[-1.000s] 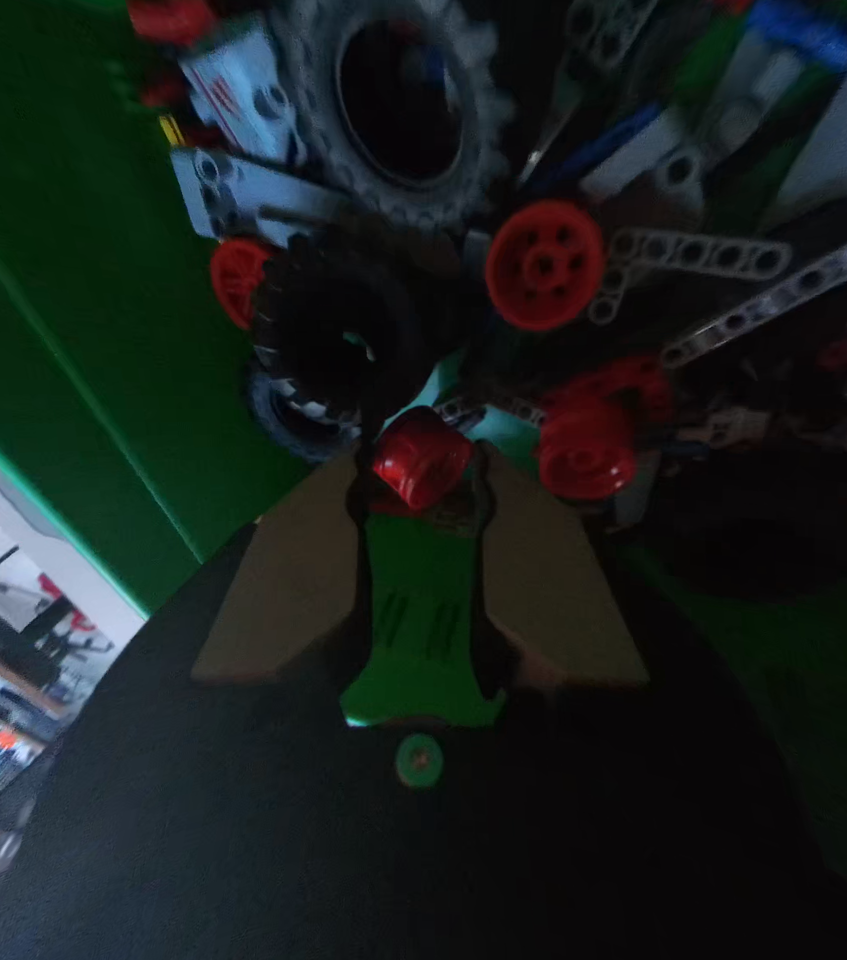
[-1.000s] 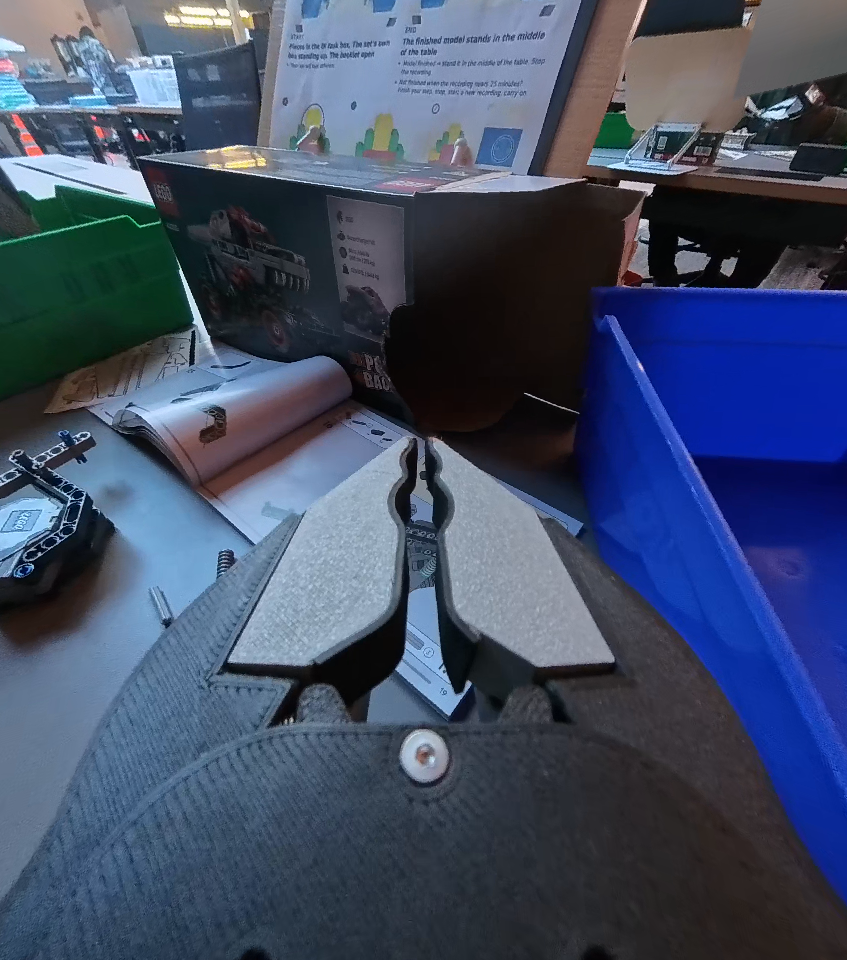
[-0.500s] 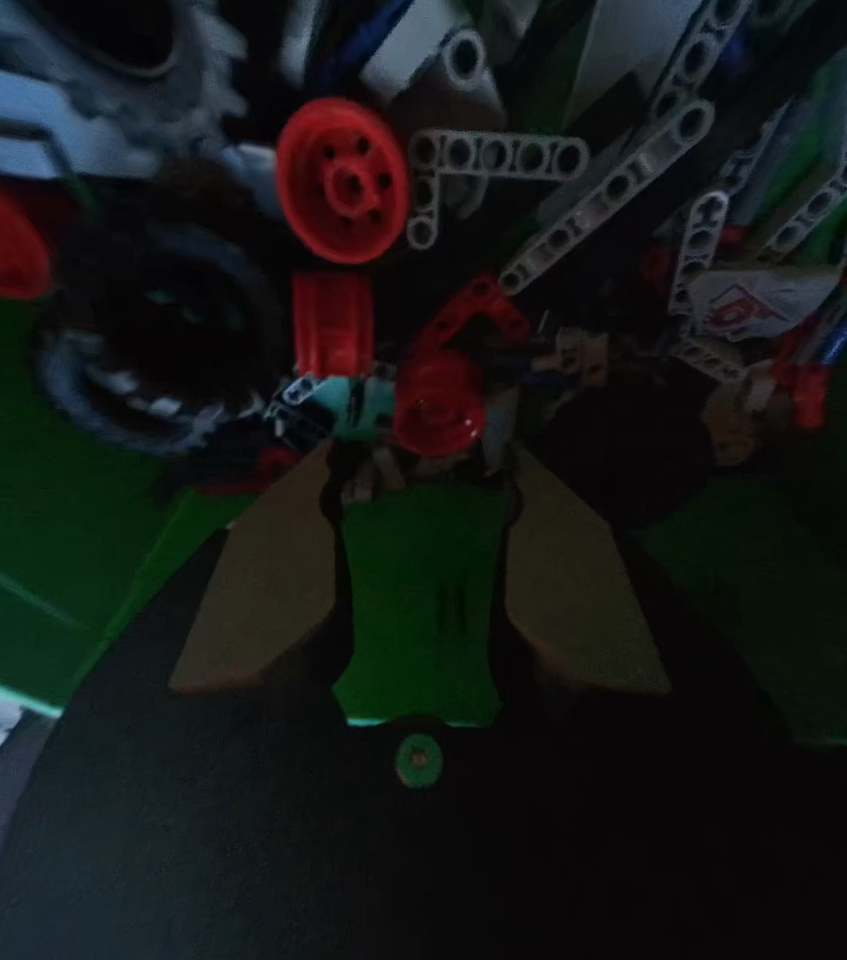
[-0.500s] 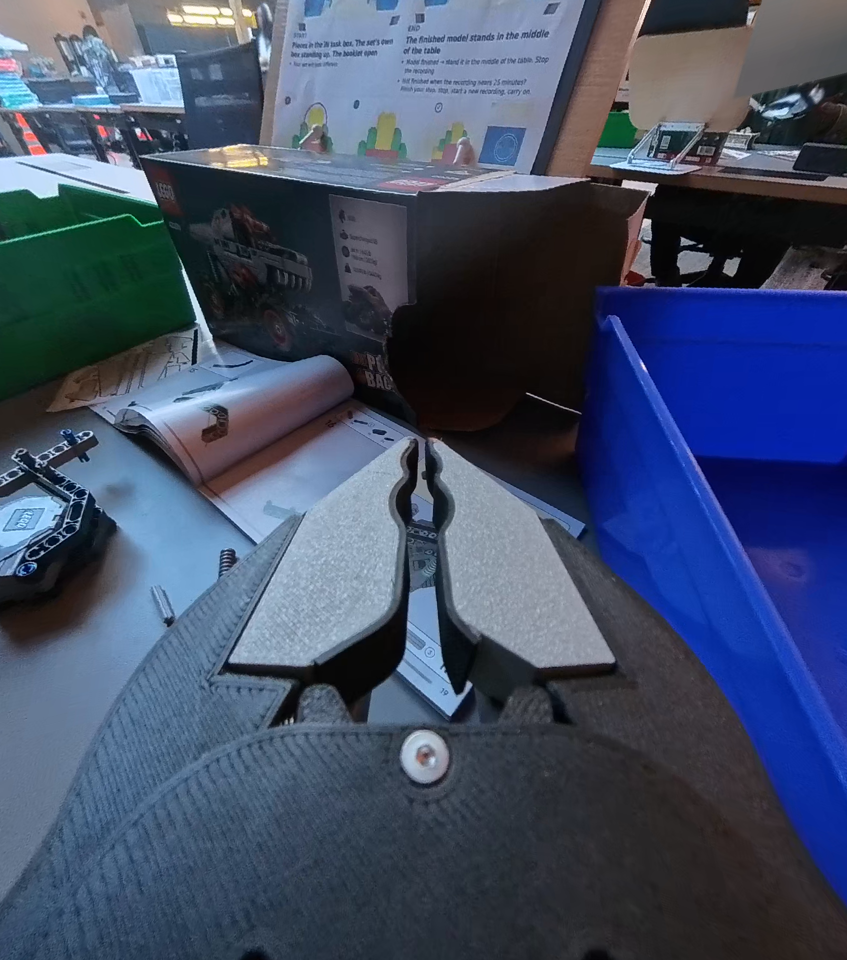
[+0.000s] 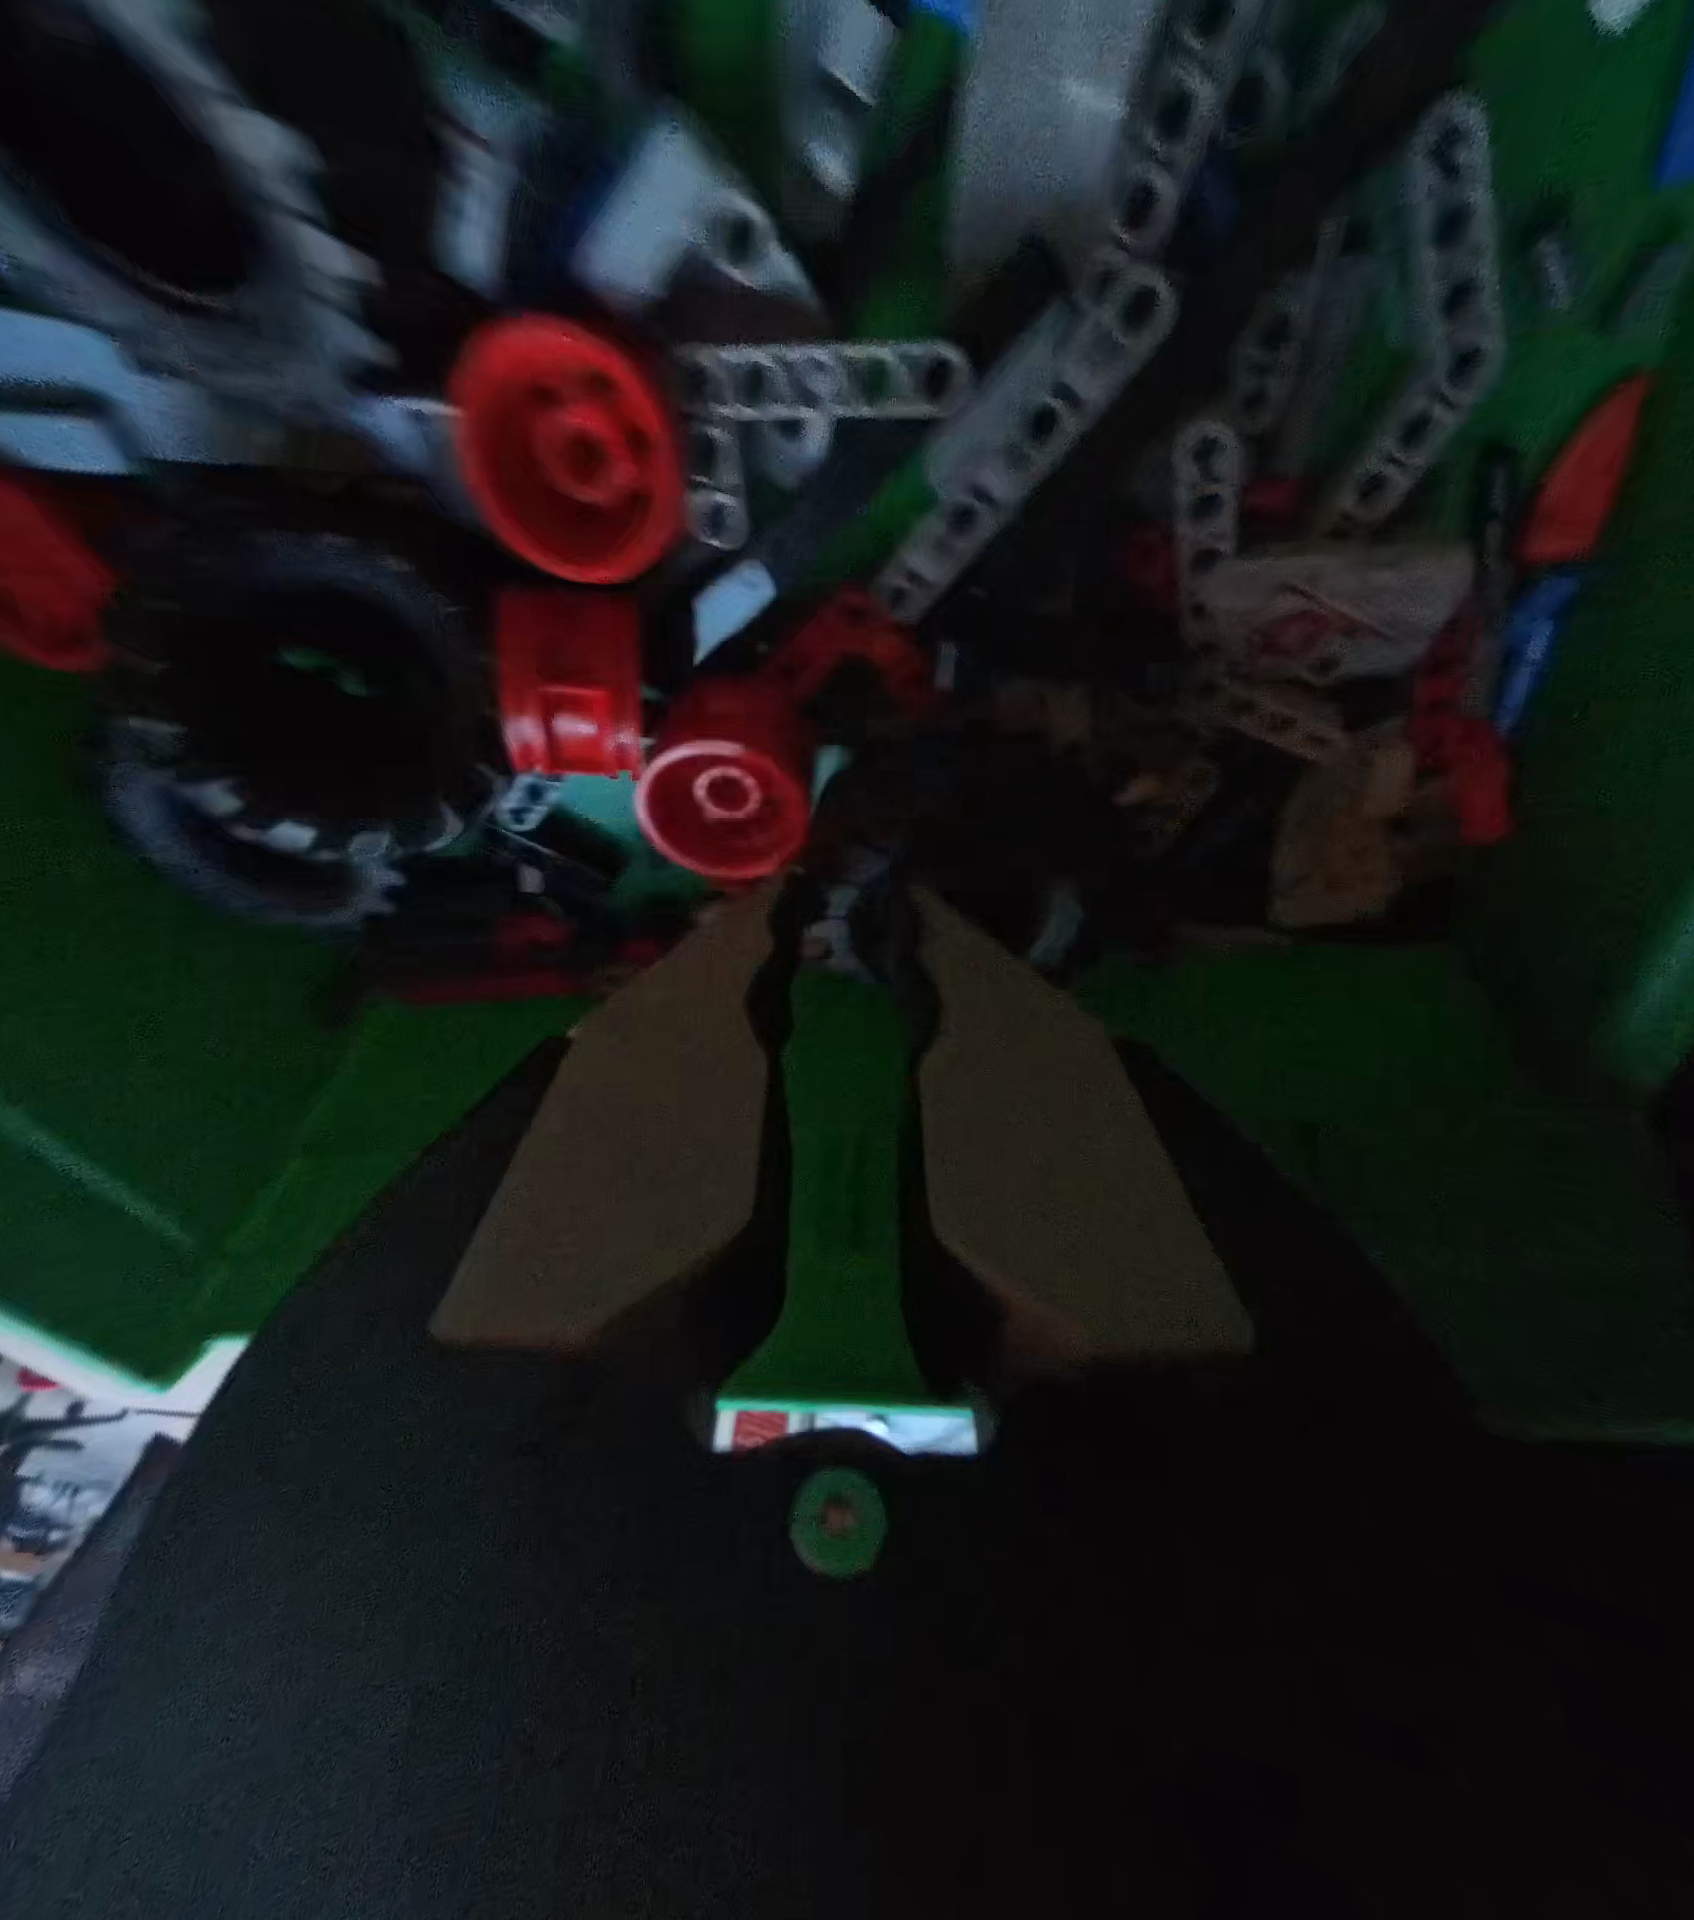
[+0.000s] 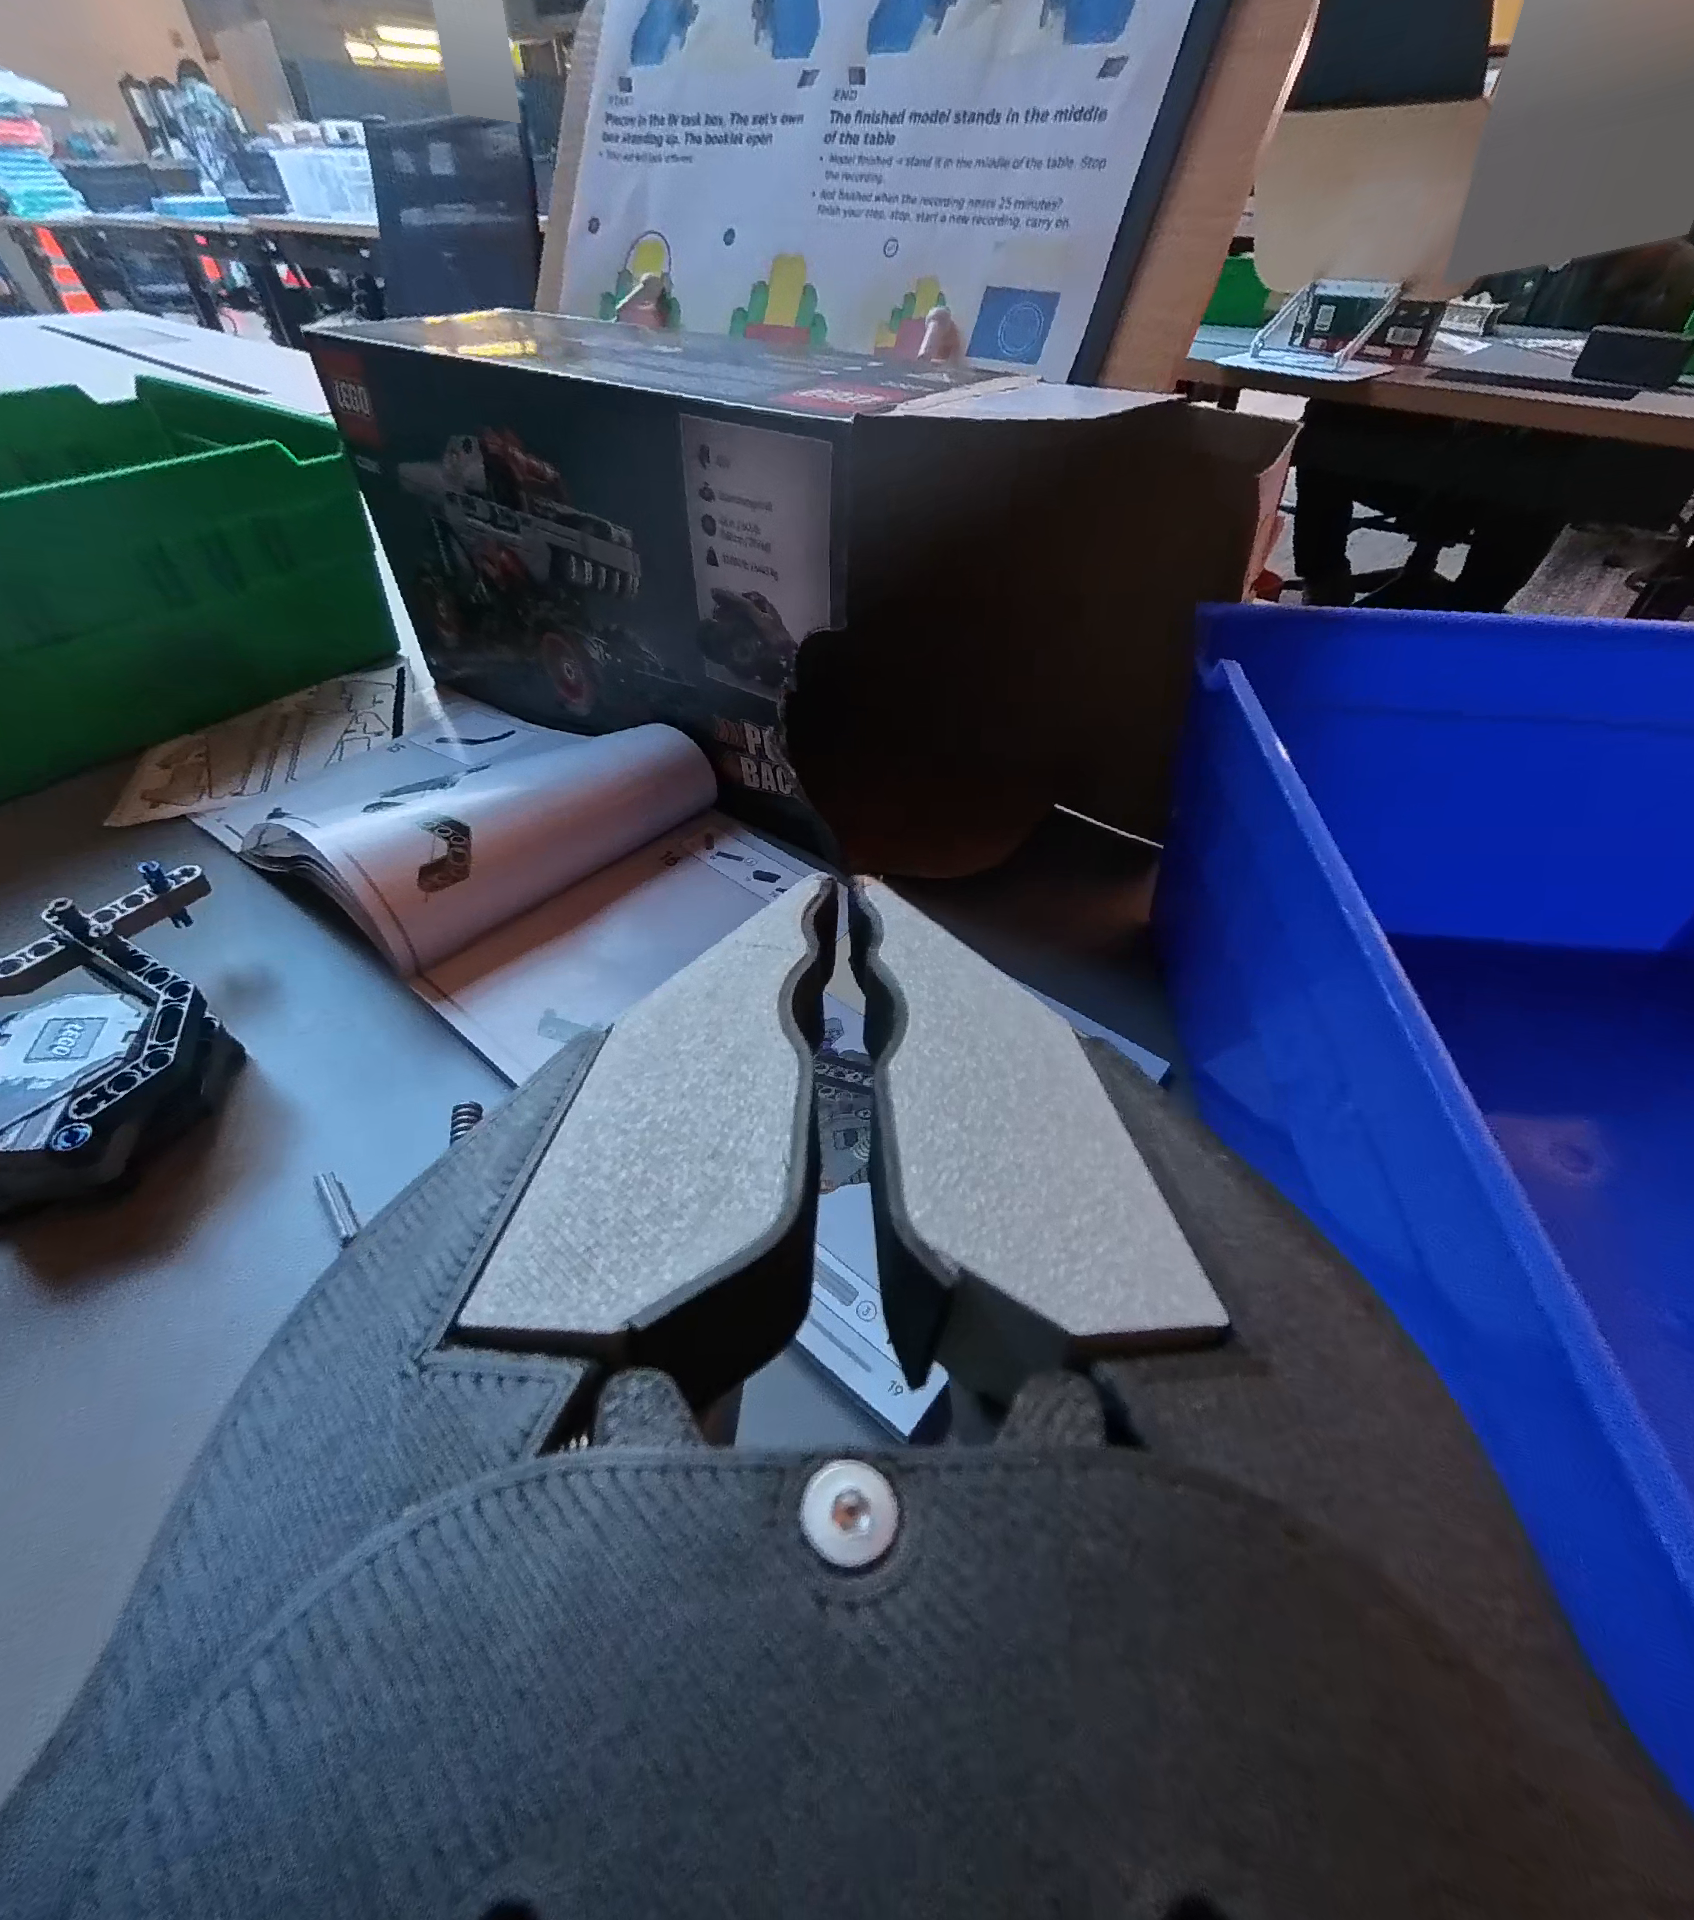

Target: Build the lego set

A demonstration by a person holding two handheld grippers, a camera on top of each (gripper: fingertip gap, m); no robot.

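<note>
In the blurred left wrist view, my left gripper (image 5: 841, 914) is down inside the green bin (image 5: 95, 987), at the near edge of a heap of lego parts. Its jaws stand narrow, with a small pale lego piece (image 5: 835, 935) between the tips. Just beyond lie a red hub (image 5: 723, 800), a red wheel (image 5: 568, 457), a black tyre (image 5: 292, 717) and grey beams (image 5: 1030, 416). My right gripper (image 6: 845, 894) is shut and empty, above the open instruction booklet (image 6: 531, 862). A partly built black model (image 6: 64, 1070) sits on the table to its left.
The set's dark box (image 6: 614, 540) stands behind the booklet, with a poster board behind it. A blue bin (image 6: 1445, 935) is close on the right and the green bin (image 6: 95, 582) is at the left. A small spring (image 6: 464, 1122) and a pin (image 6: 336, 1205) lie near the model. Some 50 centimeters of space lies between my two pairs of fingers. To the red wheel (image 5: 568, 457): left tips about 7 centimeters, right tips about 45 centimeters. Measured from the fingertips, the partly built black model (image 6: 64, 1070) is 20 centimeters or so from the right gripper and 35 centimeters from the left.
My left gripper has shifted across the heap of parts, and its jaws have narrowed from a wide gap to a small one. My right gripper has stayed still.
</note>
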